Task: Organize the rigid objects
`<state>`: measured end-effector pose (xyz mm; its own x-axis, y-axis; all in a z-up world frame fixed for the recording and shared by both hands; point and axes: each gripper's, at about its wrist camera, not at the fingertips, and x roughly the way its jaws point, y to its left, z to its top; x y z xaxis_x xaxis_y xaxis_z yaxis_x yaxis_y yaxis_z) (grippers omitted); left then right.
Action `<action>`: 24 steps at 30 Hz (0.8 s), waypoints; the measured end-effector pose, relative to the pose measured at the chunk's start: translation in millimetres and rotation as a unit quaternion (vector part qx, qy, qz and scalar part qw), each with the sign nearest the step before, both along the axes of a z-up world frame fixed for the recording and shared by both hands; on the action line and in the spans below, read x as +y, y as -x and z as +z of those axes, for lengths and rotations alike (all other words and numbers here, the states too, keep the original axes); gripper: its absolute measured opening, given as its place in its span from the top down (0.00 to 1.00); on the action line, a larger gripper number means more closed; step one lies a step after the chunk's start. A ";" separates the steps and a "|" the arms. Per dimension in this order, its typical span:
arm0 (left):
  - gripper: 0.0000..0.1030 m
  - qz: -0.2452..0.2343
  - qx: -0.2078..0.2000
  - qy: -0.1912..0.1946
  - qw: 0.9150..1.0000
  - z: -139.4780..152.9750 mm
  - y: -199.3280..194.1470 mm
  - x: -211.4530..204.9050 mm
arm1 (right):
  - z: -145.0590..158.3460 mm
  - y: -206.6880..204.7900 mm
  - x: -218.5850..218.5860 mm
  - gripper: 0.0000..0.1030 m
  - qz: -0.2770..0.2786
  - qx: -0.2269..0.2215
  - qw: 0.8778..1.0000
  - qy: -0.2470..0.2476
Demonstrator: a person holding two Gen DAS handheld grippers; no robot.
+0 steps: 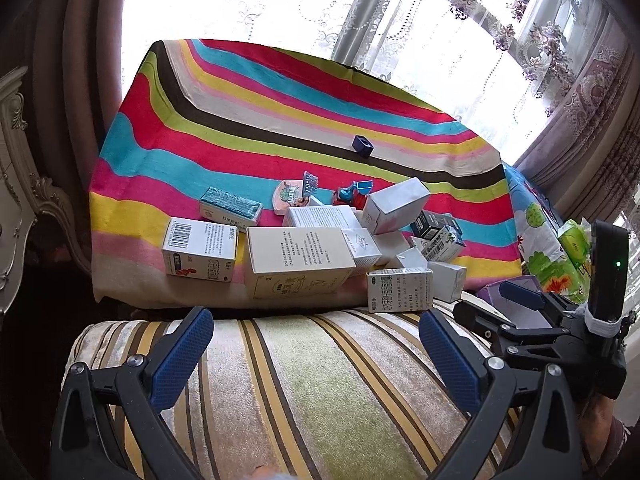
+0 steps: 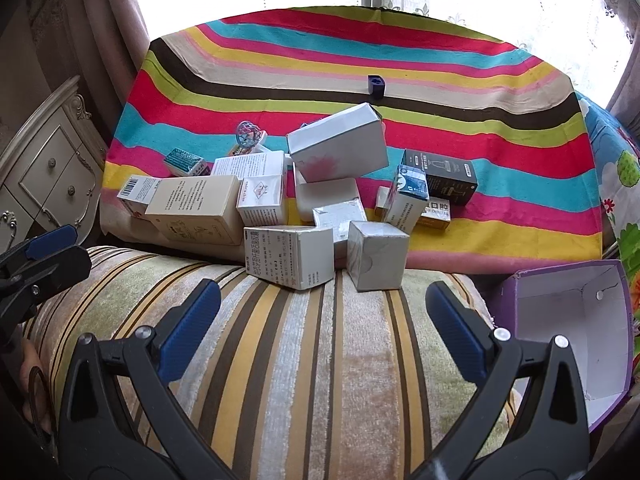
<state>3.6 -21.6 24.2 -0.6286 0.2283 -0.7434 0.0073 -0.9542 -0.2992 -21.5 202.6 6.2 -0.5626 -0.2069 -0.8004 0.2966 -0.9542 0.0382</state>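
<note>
A heap of small cardboard boxes lies on a rainbow-striped cloth [image 1: 240, 120] [image 2: 500, 92]. Nearest me are a white medicine box [image 1: 399, 290] [image 2: 289, 256] and a plain white cube box [image 2: 376, 254], both at the cloth's front edge. A long cream box [image 1: 298, 260] [image 2: 196, 206] and a barcode box [image 1: 200, 254] lie at the left. A dark blue block [image 1: 363, 146] [image 2: 376, 86] stands alone farther back. My left gripper [image 1: 316, 344] and my right gripper [image 2: 322, 320] hang open over a striped cushion [image 1: 304, 392] [image 2: 312, 360], short of the heap, holding nothing.
An open purple box with a white inside [image 2: 576, 320] [image 1: 520, 304] sits at the right, beside the cushion. A carved white cabinet [image 2: 52, 172] stands at the left. Curtains and a bright window [image 1: 280, 4] are behind. A cartoon-print cloth [image 1: 544, 248] covers the right side.
</note>
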 end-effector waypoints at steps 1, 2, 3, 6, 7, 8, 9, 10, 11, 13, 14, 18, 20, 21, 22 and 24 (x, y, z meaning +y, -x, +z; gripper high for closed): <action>0.00 0.007 -0.008 0.005 1.000 0.3 2.8 -3.4 | 3.5 0.5 0.6 0.00 -0.001 0.005 1.000 0.001; 0.00 0.013 -0.010 0.006 1.000 0.6 4.2 -7.7 | 7.1 1.6 1.8 0.00 -0.004 0.011 1.000 0.002; 0.00 0.017 -0.012 0.003 1.000 0.1 5.5 -12.9 | 11.3 3.0 3.1 0.00 -0.004 0.017 1.000 0.003; 0.00 0.019 -0.030 0.005 0.999 -2.5 14.7 -23.3 | 23.3 8.9 10.6 0.00 -0.016 0.039 0.999 -0.004; 0.00 0.021 -0.034 0.009 0.999 -3.3 18.5 -26.5 | 26.3 11.9 13.0 0.00 -0.014 0.046 0.999 -0.001; 0.00 0.021 -0.040 0.014 0.999 -4.4 23.3 -29.4 | 29.0 16.0 15.7 0.00 -0.006 0.055 0.998 0.003; 0.00 0.026 -0.051 0.024 0.998 -6.5 30.0 -33.1 | 31.1 19.5 16.4 0.00 0.002 0.061 0.998 0.003; 0.00 0.029 -0.057 0.029 0.998 -8.4 36.2 -37.9 | 33.4 23.3 16.6 0.00 0.008 0.063 0.998 -0.001; 0.00 0.030 -0.063 0.032 0.997 -10.8 42.3 -41.6 | 35.6 27.2 15.5 0.00 0.014 0.064 0.998 -0.005; 0.01 0.030 -0.091 0.049 0.994 -20.3 56.7 -46.6 | 38.8 36.5 13.3 0.00 0.028 0.059 0.998 -0.012; 0.03 0.027 -0.100 0.057 0.993 -25.2 63.0 -48.2 | 39.1 41.9 11.9 0.00 0.031 0.057 0.998 -0.020; 0.10 0.025 -0.136 0.088 0.986 -44.4 82.1 -53.3 | 35.4 65.7 10.4 0.00 0.027 0.048 0.998 -0.039; 0.10 0.023 -0.147 0.089 0.985 -51.4 87.6 -55.8 | 33.0 74.5 7.4 0.00 0.037 0.048 0.997 -0.044; 0.10 0.024 -0.151 0.095 0.984 -54.4 90.0 -56.9 | 29.3 80.8 3.9 0.00 0.047 0.040 0.997 -0.047; 0.10 0.023 -0.153 0.099 0.983 -56.8 92.8 -57.2 | 25.2 86.2 0.9 0.00 0.053 0.031 0.997 -0.049; 0.10 0.021 -0.157 0.105 0.982 -59.5 99.9 -56.4 | 15.3 97.7 -6.7 0.00 0.060 0.015 0.996 -0.060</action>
<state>-96.3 -78.0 -35.3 -0.3659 0.0284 -0.9302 0.1079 -0.9915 -0.0727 -119.2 195.9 21.5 -0.5631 -0.1775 -0.8071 0.4072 -0.9094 -0.0841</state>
